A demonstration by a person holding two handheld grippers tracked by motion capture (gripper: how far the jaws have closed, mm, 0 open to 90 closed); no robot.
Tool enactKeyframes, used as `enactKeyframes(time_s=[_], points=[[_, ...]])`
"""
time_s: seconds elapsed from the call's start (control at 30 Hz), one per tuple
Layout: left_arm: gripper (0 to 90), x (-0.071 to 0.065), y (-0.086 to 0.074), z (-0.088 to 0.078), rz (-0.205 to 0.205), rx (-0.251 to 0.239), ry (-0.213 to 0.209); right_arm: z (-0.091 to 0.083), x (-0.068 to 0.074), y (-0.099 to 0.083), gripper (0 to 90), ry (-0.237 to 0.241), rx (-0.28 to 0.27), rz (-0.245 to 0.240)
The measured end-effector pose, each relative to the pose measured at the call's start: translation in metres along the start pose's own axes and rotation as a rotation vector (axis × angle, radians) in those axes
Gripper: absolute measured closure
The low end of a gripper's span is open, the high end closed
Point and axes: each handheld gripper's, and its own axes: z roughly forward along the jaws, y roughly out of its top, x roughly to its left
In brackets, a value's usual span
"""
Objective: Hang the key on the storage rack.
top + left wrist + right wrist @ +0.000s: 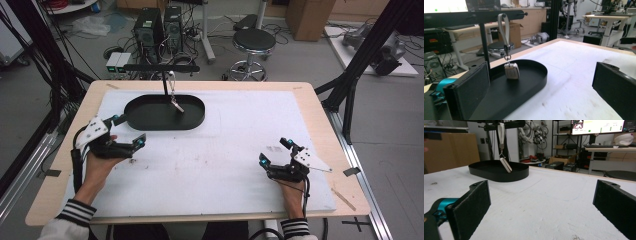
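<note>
A black oval tray (150,119) sits near the worktop's (225,150) far-left corner; from the crossbar of a black stand (164,70) rising from it, a key fob (177,106) hangs on a grey strap (503,27), its lower end touching the tray floor; the left gripper (129,131), jaws spread and empty, rests just beside the tray's near-left rim; the right gripper (275,152), likewise released, lies near the near-right corner, well apart from the tray.
</note>
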Motion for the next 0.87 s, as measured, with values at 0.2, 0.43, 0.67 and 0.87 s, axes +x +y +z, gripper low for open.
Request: enactKeyframes(time_s=[0.2,0.43,0.67,0.87], points=[[1.7,-0.009,-0.029,-0.030,-0.016,-0.030,0.030,0.000,0.002,0.000,0.3,-0.008,0.000,-0.011],[1.7,-0.018,-0.055,-0.047,-0.029,-0.067,0.052,0.000,0.002,0.000,0.3,-0.005,0.000,-0.025],[1.7,-0.015,-0.066,-0.055,-0.046,-0.104,0.062,0.000,0.002,0.000,0.3,-0.004,-0.001,-0.024],[1.7,-0.015,-0.066,-0.055,-0.039,-0.101,0.067,0.000,0.002,-0.001,0.3,-0.008,-0.005,-0.028]])
